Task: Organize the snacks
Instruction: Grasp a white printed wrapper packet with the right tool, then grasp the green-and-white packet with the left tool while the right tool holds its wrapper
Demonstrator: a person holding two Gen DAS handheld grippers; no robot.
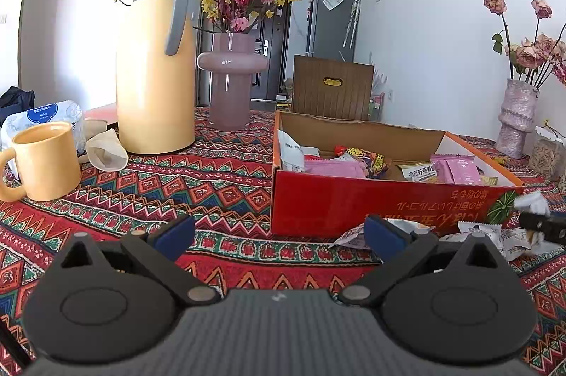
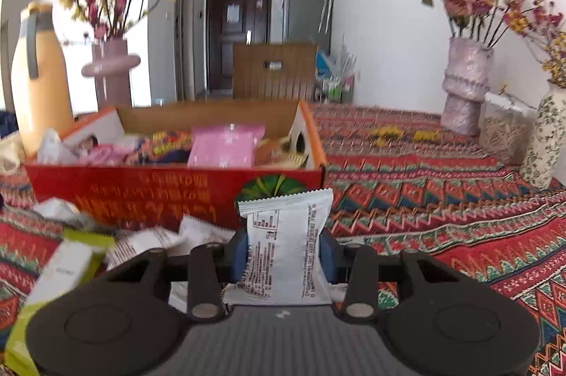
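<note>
A red cardboard box stands open on the patterned cloth, holding several snack packets, among them a pink one. In the right wrist view the same box is just ahead. My right gripper is shut on a white snack packet, held upright in front of the box's near right corner. More loose packets and a green-and-white pack lie on the cloth to its left. My left gripper hovers low before the box's left corner, open, nothing between its blue pads.
A tall yellow thermos, a yellow mug and a pink vase with blossoms stand left of the box. A lilac vase and a floral vase stand at the right. A wooden chair back rises behind the table.
</note>
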